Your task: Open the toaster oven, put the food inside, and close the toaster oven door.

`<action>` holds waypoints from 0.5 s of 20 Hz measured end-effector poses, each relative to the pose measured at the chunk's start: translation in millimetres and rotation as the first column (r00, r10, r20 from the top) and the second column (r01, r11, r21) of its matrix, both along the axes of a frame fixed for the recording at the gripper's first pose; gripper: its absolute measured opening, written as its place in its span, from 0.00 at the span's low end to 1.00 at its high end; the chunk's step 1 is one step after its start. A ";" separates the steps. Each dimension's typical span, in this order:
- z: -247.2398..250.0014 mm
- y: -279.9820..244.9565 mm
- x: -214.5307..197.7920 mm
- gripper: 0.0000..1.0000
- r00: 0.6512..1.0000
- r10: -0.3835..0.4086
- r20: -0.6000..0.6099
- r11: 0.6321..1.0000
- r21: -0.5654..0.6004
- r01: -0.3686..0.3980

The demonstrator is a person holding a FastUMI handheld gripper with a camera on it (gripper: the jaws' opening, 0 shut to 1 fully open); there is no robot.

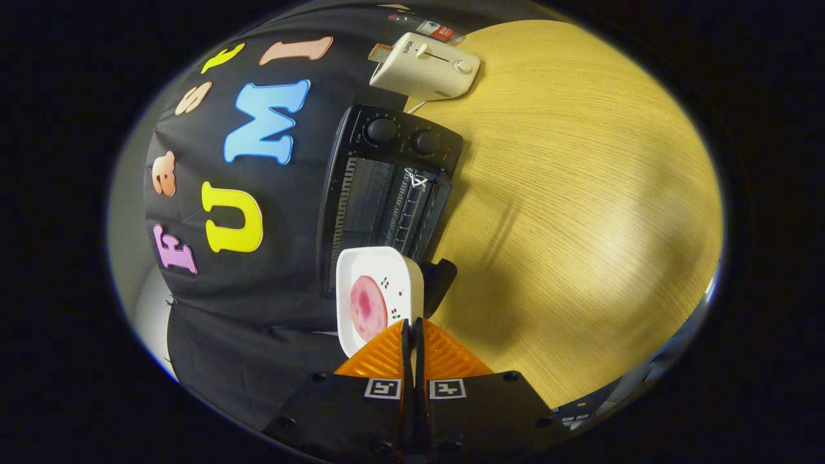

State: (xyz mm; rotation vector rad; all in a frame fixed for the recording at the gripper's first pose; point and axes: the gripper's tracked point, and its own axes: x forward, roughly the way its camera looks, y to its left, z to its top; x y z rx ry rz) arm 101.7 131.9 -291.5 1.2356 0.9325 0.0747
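Gripper view: tool (412, 332) clamped on plate (361, 264) bearing pink food (368, 308)

1. The gripper (412, 330) sits low in the middle of the frame, fingers pinched on the edge of the white square plate (379, 298) just ahead of them.
2. A round pink slice of food (368, 308) lies on that plate.
3. Beyond the plate, mid-frame, is the black toaster oven (389, 190) on the light wooden table (580, 212).
4. Further on, top centre, the white pop-up toaster (425, 66) rests on the table.
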 end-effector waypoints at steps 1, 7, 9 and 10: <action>-2.9 3.6 8.8 0.02 1.000 -0.023 -0.004 1.000 -0.006 0.023; -23.8 25.5 61.4 0.02 0.987 -0.152 -0.055 0.988 0.009 0.153; -30.0 32.7 78.5 0.02 0.982 -0.181 -0.061 0.983 0.014 0.182; -33.4 34.8 87.4 0.02 0.977 -0.201 -0.065 0.979 0.016 0.203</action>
